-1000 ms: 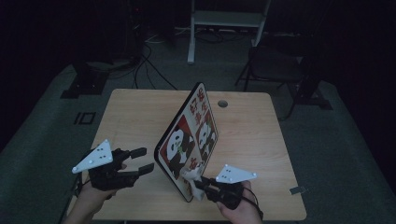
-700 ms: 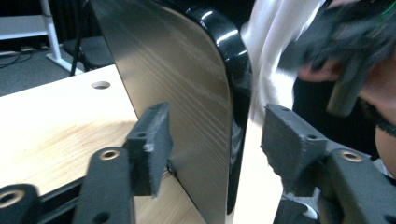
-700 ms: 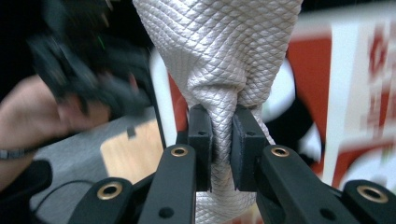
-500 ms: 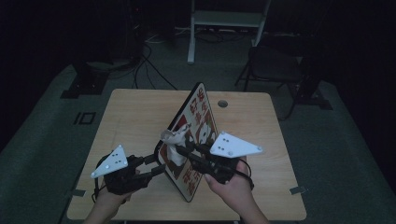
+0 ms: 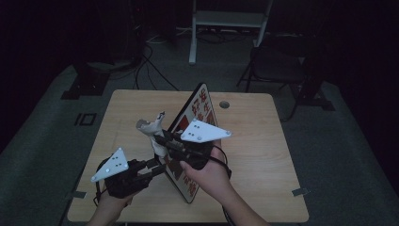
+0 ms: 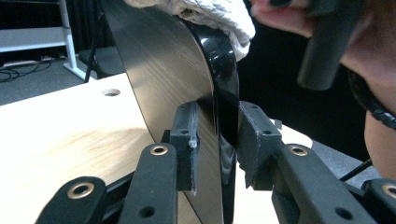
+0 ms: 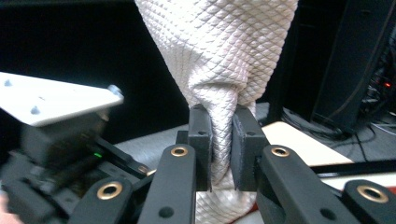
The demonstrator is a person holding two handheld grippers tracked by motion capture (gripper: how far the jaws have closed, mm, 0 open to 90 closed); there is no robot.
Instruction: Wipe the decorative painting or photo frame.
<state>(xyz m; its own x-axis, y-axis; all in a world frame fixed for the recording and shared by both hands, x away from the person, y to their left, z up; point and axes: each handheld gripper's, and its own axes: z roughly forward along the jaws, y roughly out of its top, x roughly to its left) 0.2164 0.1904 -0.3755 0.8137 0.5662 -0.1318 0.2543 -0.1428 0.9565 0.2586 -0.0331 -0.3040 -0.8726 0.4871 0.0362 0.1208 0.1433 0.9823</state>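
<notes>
A flat black board [image 5: 200, 110] with a red and white patterned face stands on edge, tilted, on the wooden table [image 5: 263, 141]. Low at its near left, my left gripper [image 5: 159, 165] is shut on the board's glossy black rim [image 6: 224, 107]. My right gripper [image 5: 159, 139] is shut on a white quilted cloth [image 5: 151, 131], held bunched against the board's upper left side. That cloth [image 7: 219, 60] hangs pinched between the right jaws, and a fold of the cloth [image 6: 205, 14] lies over the board's top edge. The left gripper's grey plate [image 7: 51, 100] is close by.
The table has a round hole [image 5: 224, 104] near its far edge. A dark chair [image 5: 277, 68] and a white metal stand [image 5: 226, 19] are on the floor beyond, with cables [image 5: 150, 52] at the far left. Bare tabletop lies right of the board.
My right gripper has carried the cloth from the board's near right end up and over to its left side. My left gripper has moved right and closed on the board's rim.
</notes>
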